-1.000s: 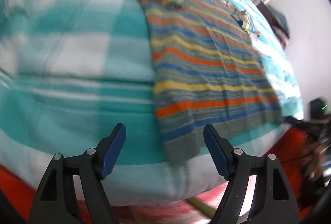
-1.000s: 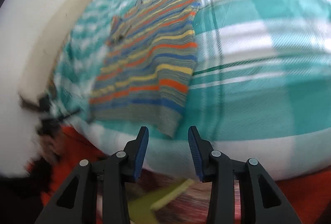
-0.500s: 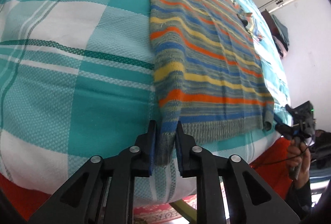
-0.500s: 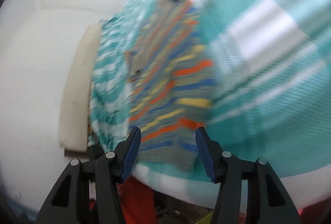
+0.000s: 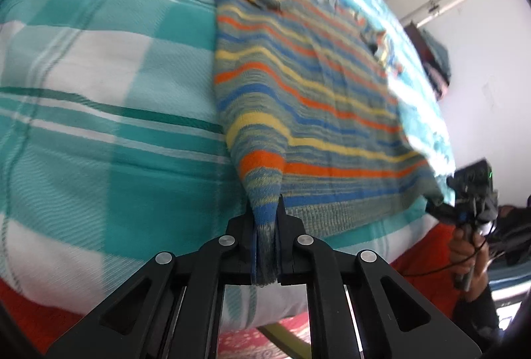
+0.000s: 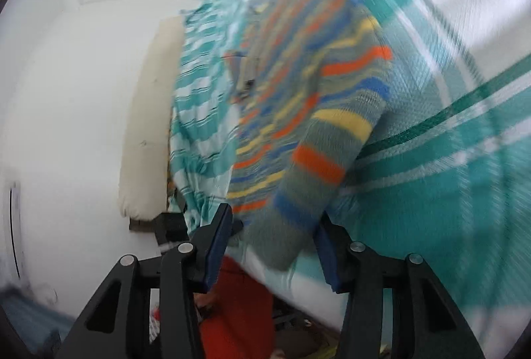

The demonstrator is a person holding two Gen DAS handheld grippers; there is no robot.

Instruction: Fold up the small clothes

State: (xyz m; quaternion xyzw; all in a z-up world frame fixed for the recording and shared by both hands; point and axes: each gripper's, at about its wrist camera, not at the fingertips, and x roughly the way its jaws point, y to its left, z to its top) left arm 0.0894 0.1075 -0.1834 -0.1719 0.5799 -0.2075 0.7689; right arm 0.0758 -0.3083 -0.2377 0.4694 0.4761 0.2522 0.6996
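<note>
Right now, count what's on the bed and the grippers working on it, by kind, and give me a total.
Striped sweaters: 1, lying on the checked bedspread
Grippers: 2, left gripper shut on the sweater's hem corner, right gripper closing with the other corner between its fingers
Total: 3

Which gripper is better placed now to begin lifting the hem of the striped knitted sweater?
The left gripper: it is already shut on a hem corner of the striped knitted sweater. The right gripper has the other corner between its jaws, which are closing but do not yet press on it.
</note>
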